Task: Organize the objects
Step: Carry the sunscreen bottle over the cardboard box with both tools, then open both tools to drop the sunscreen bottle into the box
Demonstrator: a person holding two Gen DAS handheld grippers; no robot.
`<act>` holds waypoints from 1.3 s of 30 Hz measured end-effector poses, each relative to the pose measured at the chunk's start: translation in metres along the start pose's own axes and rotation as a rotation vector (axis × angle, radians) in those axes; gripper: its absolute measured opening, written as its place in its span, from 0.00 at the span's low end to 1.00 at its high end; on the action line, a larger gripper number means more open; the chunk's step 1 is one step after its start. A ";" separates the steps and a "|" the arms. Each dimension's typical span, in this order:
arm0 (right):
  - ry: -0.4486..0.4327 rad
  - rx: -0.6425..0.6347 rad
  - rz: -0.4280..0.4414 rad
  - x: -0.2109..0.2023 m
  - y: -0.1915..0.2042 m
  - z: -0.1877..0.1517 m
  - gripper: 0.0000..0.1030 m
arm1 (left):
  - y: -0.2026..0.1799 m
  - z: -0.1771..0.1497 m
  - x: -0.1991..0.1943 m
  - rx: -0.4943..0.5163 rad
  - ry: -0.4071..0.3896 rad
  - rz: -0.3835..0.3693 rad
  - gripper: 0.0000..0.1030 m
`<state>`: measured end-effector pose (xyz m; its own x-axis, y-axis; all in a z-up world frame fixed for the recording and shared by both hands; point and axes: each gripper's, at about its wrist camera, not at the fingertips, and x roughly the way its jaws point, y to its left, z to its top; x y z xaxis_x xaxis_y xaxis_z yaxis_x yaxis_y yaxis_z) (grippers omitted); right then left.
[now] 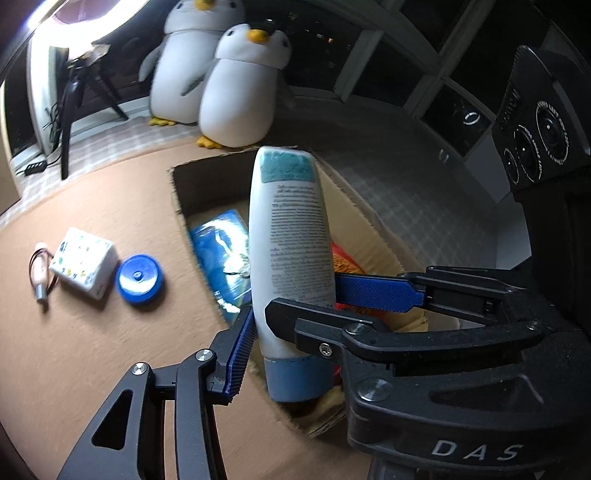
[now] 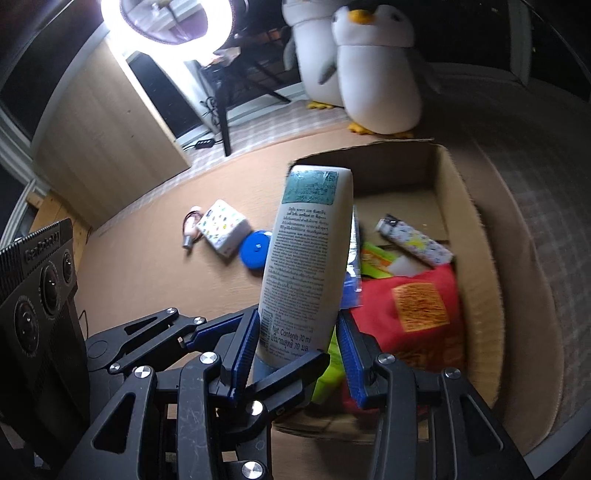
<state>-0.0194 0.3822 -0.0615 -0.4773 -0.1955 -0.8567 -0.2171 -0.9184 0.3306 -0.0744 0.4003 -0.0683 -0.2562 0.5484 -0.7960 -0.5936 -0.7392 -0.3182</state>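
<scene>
While both claws crowd in on it from either side, the white tube [image 1: 288, 236] stands nearly upright between them, blue cap down and crimped teal end up, hanging over the near edge of the cardboard box [image 1: 369, 221]. From the left wrist camera, the left claw [image 1: 291, 314] has one blue pad [image 1: 242, 354] against the tube's lower flank at about 8 o'clock and the other pad reaching in from 3 o'clock behind it; the jaws are part spread and pinching the tube just above its cap. Look through the right wrist camera and the right claw [image 2: 301, 354] does the same: its blue fingers [image 2: 245, 354] sit either side of the tube's printed base, half open, clamped on it. The two claws cross over each other low on the tube, both angled steeply down toward the box.

Inside the box lie a red packet [image 2: 413, 310], a lime-green packet [image 2: 328, 376], a blue foil pack [image 1: 218, 254] and a patterned lighter [image 2: 413, 240] up at 1 o'clock from the tube. Out on the tan mat at 9 o'clock from the tube sit a blue round lid [image 1: 139, 278], just beside a small white spotted box [image 1: 83, 267], and next to that a small pink stick with a cord [image 1: 40, 275]. Two plush penguins [image 1: 240, 88] stand beyond the box at 12 o'clock, and a ring light [image 2: 166, 22] glares at top left.
</scene>
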 end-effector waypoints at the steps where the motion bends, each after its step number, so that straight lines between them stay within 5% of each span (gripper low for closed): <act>1: -0.002 0.005 -0.006 0.000 -0.004 0.000 0.38 | -0.002 0.001 0.002 0.004 0.002 -0.003 0.47; 13: -0.012 0.035 -0.007 -0.004 -0.025 -0.004 0.38 | -0.020 0.002 0.011 0.009 0.005 0.001 0.47; 18: -0.025 0.056 -0.026 -0.006 -0.029 -0.004 0.50 | -0.023 0.000 0.007 0.019 -0.001 0.022 0.65; 28: -0.038 0.062 -0.044 -0.007 -0.027 -0.003 0.55 | -0.008 -0.005 -0.008 -0.002 -0.021 0.049 0.67; 39: -0.060 0.058 -0.011 -0.001 -0.005 -0.001 0.57 | 0.034 -0.025 -0.049 -0.058 -0.053 0.192 0.91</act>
<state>-0.0167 0.3867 -0.0630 -0.5241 -0.1631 -0.8359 -0.2705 -0.8988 0.3449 -0.0627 0.3390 -0.0532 -0.4016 0.4137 -0.8171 -0.4851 -0.8528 -0.1934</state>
